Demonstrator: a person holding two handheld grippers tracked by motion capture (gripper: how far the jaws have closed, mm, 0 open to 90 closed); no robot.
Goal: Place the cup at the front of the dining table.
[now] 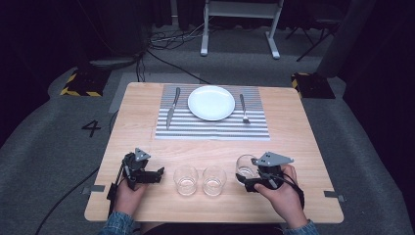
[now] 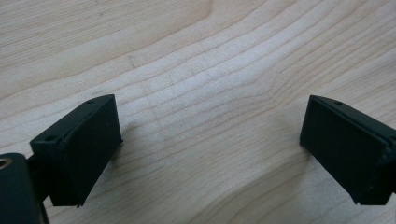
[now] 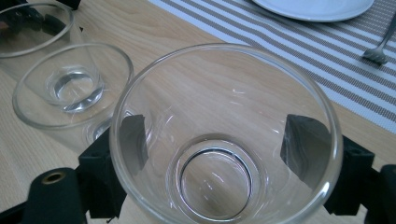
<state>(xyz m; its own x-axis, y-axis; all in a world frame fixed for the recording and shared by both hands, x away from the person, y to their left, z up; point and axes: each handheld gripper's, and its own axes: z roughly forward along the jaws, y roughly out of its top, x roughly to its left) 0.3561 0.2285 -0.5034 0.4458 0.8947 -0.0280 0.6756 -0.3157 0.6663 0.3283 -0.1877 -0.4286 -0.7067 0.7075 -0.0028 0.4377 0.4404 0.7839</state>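
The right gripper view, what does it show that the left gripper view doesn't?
The right gripper view has a glass between the right tool's jaws, two more glasses beside it, the striped mat, the plate and a fork. The left gripper view has the left tool, open over bare wood with nothing between its jaws. Both show the wooden table and a pair of black jaws.

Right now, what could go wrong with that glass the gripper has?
The right gripper has its jaws on either side of the glass. The glass is smooth, so it might slip if lifted with a weak squeeze. The middle glass stands close beside it, so a sideways swing could knock it. The left gripper is open over bare table, too far off to steady anything.
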